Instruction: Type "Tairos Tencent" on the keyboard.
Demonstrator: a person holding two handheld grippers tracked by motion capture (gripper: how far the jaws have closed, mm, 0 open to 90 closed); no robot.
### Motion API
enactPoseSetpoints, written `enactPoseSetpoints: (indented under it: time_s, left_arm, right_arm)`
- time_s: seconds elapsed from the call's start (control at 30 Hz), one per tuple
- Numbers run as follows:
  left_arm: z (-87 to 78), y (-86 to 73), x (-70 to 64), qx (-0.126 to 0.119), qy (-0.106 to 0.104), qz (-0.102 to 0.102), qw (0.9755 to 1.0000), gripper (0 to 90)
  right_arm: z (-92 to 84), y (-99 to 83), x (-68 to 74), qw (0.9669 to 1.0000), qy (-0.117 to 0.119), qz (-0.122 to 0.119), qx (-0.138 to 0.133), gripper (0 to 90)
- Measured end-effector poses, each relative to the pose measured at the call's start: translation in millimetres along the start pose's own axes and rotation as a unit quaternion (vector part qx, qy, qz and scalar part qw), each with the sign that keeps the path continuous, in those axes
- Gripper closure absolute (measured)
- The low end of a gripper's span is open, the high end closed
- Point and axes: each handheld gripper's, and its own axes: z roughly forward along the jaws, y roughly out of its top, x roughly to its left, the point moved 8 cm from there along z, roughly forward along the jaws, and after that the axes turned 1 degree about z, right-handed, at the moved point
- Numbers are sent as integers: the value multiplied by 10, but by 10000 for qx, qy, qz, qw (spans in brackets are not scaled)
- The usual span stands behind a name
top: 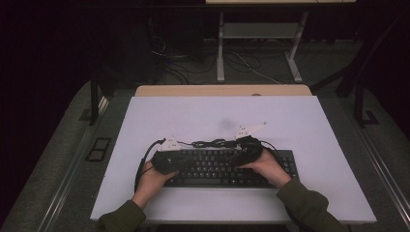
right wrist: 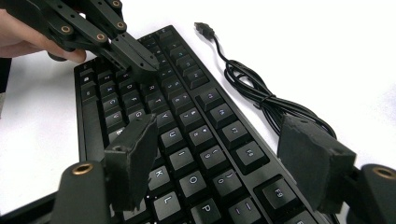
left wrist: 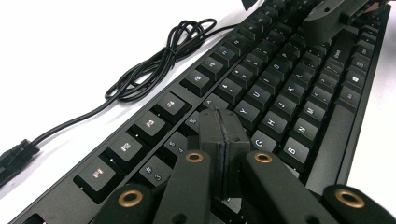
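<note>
Nearest the lens in your left gripper view, the left gripper (left wrist: 223,154) has its two matte black jaws pressed flat together, nothing between them, tips over the number and upper letter rows of the keyboard (left wrist: 280,93). Brass-coloured rivets stud the linkage arms. Your right gripper (right wrist: 219,158) has its jaws spread wide, their rough, blocky pads either side of the keyboard's right-centre keys, holding nothing.

The keyboard is a flat black rectangular slab with square, slightly dished keycaps bearing pale legends. It lies near the front edge of the smooth white table top (top: 300,116), long side toward you. Its thin black cable (right wrist: 261,98) lies in a loose bundled coil on the table just behind the keyboard, ending in a free USB plug (right wrist: 203,29).

From above, your left hand (top: 150,181) and right hand (top: 268,166) hold the grippers over the keyboard's two ends.
</note>
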Motion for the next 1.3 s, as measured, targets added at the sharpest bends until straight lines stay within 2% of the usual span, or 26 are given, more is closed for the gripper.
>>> enactPoseSetpoints:
  time_s: [0.17,0.3,0.7,0.83,1.17,1.3]
  left_arm:
    - [-41,18,-4,-49,-36,-21,10000,885]
    - [-66,18,-5,-85,-67,-80,9999,831]
    - [-146,-17,-2,-96,-57,-21,9999,484]
    - [-182,-22,13,-150,6,14,9999,379]
    - [-208,-33,40,-264,119,-14,9996,163]
    - [-201,-42,37,-255,121,-40,9996,125]
  right_arm:
    - [-4,2,1,10000,1,0,-7,281]
    - [-11,2,-4,10000,-6,10,-8,282]
    - [-35,9,-14,10000,-19,23,-49,282]
    - [-49,12,-21,10000,-30,10,-69,287]
    - [-76,-3,-4,10000,32,37,-20,389]
    - [-84,-8,1,10000,57,23,-10,454]
